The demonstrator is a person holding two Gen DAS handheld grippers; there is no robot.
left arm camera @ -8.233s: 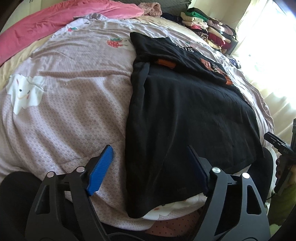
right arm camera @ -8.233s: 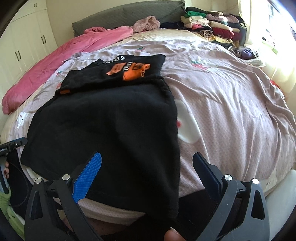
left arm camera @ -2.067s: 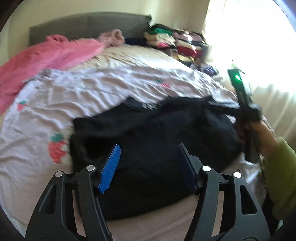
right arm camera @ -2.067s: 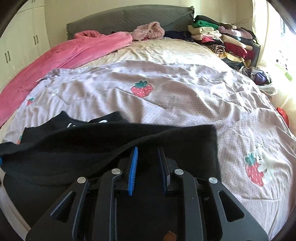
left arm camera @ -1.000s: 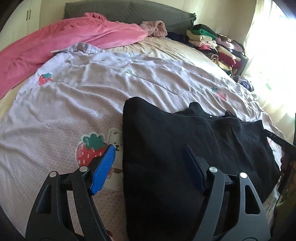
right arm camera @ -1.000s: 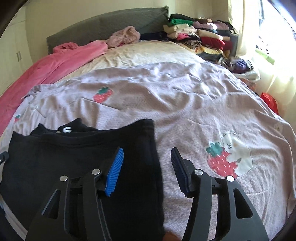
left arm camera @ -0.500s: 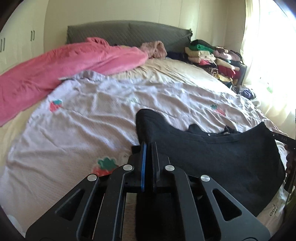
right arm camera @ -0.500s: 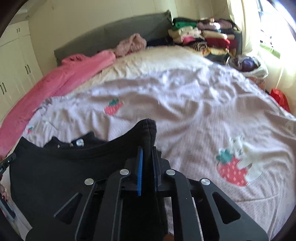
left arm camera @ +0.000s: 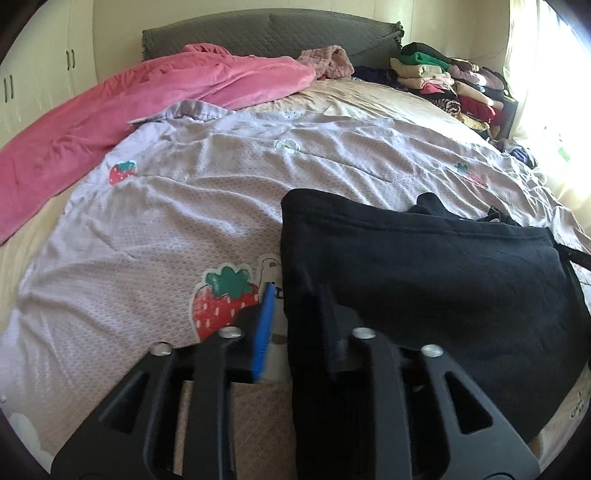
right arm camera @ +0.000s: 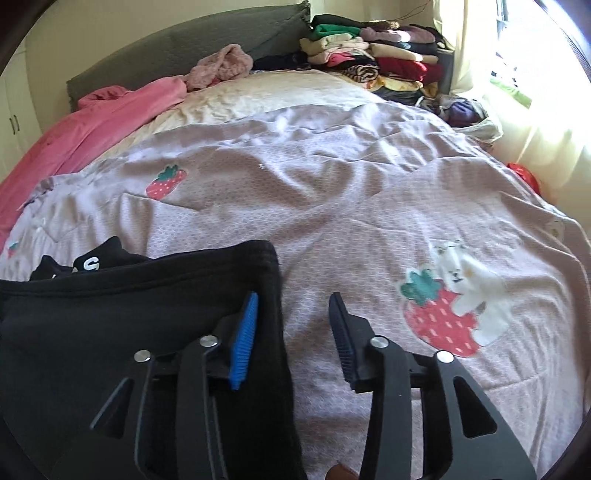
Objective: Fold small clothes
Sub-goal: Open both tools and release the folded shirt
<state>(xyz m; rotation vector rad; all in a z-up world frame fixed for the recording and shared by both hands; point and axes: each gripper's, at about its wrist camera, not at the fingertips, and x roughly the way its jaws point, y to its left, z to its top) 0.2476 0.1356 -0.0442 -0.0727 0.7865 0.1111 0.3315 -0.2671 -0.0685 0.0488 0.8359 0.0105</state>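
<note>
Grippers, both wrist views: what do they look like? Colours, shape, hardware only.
Both match. The left gripper and right gripper are matte black plastic with triangular cut-outs in the frame and four round silver screw heads each. Each has two flat finger pads: the left-hand one a ribbed bright blue pad, the other a ribbed dark pad. No cables, labels or sleeves are visible.

Black garment [left arm camera: 424, 266], matt knit cloth with stitched hems, lower frame; lilac bedspread [left arm camera: 184, 206], textured woven cloth with appliqué strawberries, centre; pink blanket [left arm camera: 147, 92], soft fleecy cloth, upper left; headboard [left arm camera: 258, 29], grey quilted fabric, top.
</note>
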